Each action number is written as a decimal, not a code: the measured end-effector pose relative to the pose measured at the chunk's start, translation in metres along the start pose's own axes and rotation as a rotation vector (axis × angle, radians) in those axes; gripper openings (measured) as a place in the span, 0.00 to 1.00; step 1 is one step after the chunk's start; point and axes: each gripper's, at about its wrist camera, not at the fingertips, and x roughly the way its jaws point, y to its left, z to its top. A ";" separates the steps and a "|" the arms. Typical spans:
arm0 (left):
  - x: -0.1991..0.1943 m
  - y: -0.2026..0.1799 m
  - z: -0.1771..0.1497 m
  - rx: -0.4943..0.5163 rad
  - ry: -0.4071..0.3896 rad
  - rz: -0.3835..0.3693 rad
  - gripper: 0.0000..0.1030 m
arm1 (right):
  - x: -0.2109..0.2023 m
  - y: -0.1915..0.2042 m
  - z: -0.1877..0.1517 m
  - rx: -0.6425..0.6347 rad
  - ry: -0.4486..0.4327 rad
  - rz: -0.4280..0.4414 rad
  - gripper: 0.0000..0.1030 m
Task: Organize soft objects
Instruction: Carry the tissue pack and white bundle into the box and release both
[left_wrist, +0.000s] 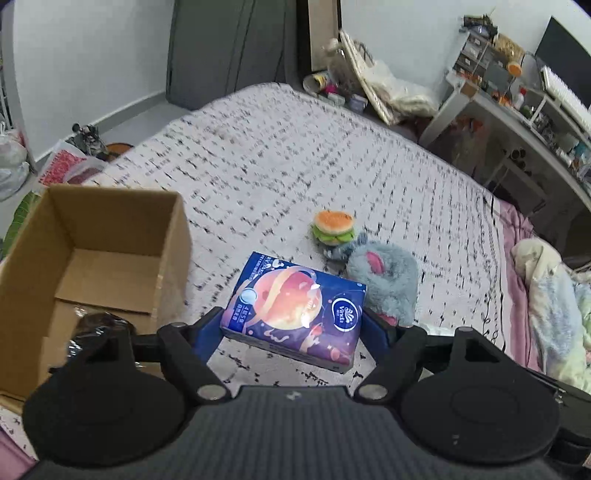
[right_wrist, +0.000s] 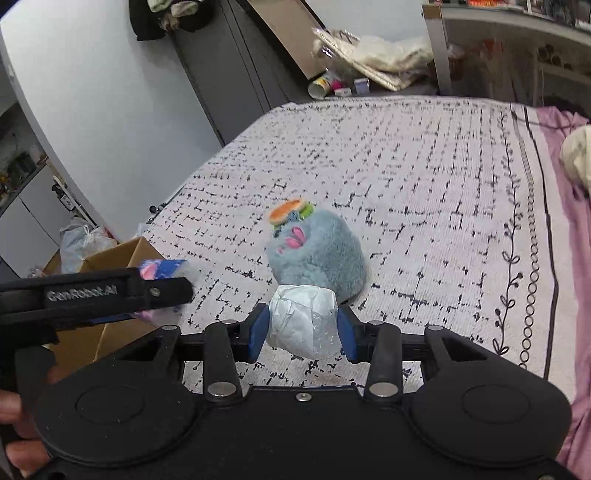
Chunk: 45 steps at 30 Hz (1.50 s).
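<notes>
1. Between the blue pads of the left gripper (left_wrist: 291, 328) sits the tissue pack (left_wrist: 295, 310), a soft blue packet with a planet print. The jaws are clamped on its two short ends, and it hangs above the bedspread (left_wrist: 295, 166), a little tilted.
2. Between the pads of the right gripper (right_wrist: 301, 328) is a white wrapped bundle (right_wrist: 303, 321), crinkled plastic over something soft. The jaws are pressed in on both its sides.
3. I'd worry about the tissue pack first: it is held only at its near edge, so the far end may sag and slide out on a quick swing.
4. The white bundle is slick and squashy; it could squeeze forward out of the pads if the grip tightens.
5. Just left of the left gripper stands the open cardboard box (left_wrist: 177, 236), with a dark wrapped item (left_wrist: 96, 328) already inside. Its near wall is tall, so a low carry could clip the rim.
6. The two grippers are close together; seen from the right wrist, the left one crosses in front of the box, and they may bump.
7. Farther out on the bed, the blue plush toy (left_wrist: 384, 280) and the burger toy (left_wrist: 334, 227) lie touching, not yet boxed.
</notes>
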 end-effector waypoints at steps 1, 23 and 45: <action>-0.004 0.002 0.001 -0.001 -0.004 -0.004 0.74 | -0.003 0.001 0.000 -0.005 -0.005 -0.003 0.39; -0.055 0.059 0.013 -0.030 -0.063 0.016 0.74 | -0.022 0.054 0.008 -0.001 -0.027 0.081 0.39; -0.041 0.152 0.029 -0.248 -0.049 0.061 0.74 | 0.012 0.136 0.019 -0.056 0.005 0.197 0.39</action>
